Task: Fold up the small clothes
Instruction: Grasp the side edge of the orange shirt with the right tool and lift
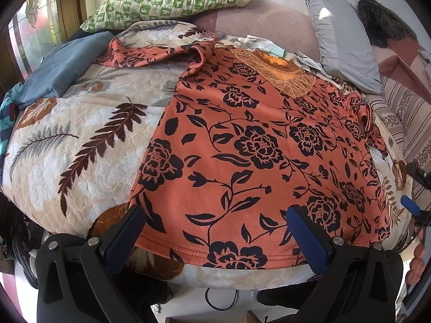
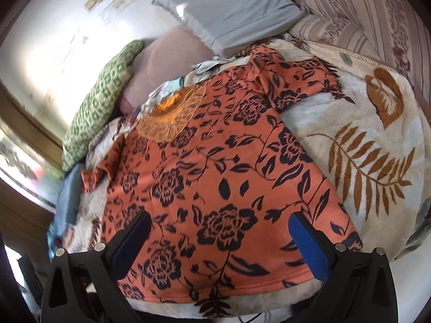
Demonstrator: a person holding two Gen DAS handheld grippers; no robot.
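Left wrist view: both tools, left [image 1: 215, 231] and right [image 2: 219, 238], hang open over the shirt's [image 1: 256, 145] near hem; pinch both corners evenly before folding.

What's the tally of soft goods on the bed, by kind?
Floral shirts: 1, orange shirt
Pillows: 2, green pillow, grey pillow
Blankets: 1, leaf blanket
Folded blue cloths: 1, blue cloth
Total: 5
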